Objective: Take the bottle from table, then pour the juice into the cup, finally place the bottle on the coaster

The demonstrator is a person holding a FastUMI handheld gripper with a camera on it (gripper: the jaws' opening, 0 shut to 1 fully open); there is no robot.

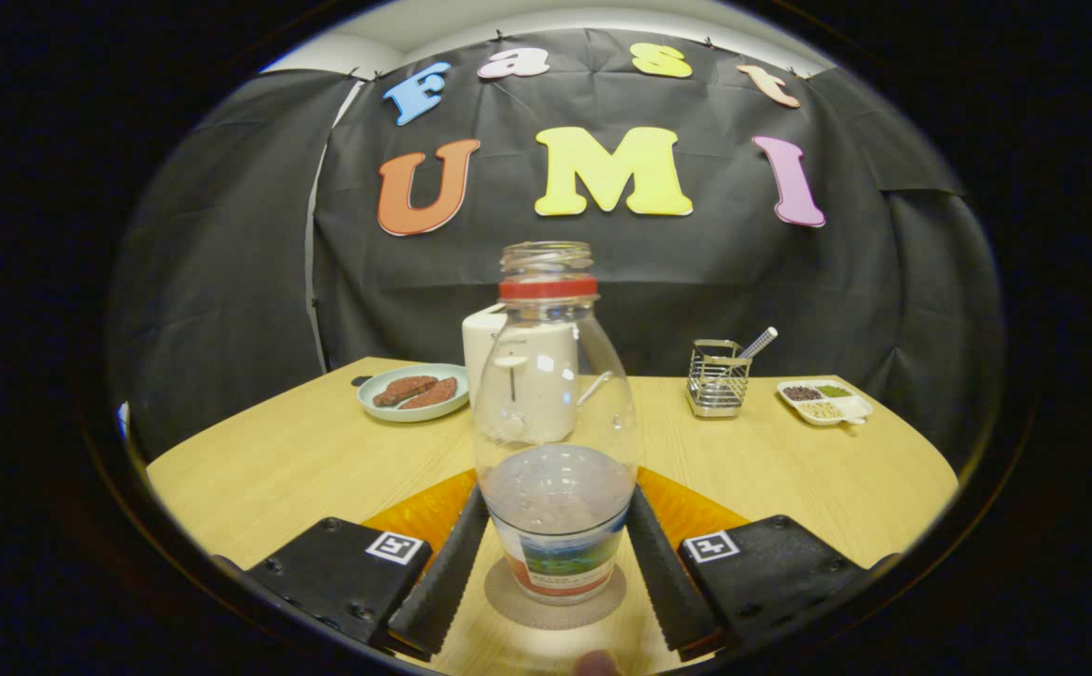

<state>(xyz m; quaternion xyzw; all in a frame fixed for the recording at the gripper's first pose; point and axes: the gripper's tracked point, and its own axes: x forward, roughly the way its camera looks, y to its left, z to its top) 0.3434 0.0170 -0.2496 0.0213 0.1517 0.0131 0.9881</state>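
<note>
Between the two fingers stands the bottle, upright on a round coaster that lies on the wooden worktop. Each finger runs along one side of the bottle's lower body, and both look to touch it, though I cannot tell for sure whether they press on it or only sit against it. The bottle is clear plastic with a red ring below its open, capless neck, a coloured label around its base, and a little liquid low down inside. An orange mat lies under the near part of the scene, showing on both sides of the bottle behind the fingers. Beyond the bottle, seen partly through it, stands a white appliance. To the far left of that sits a pale green plate holding two brown pieces of food. To the far right is a wire holder with a utensil handle leaning out of it, and further right a white divided dish with small heaps of grains or beans in its compartments.
</note>
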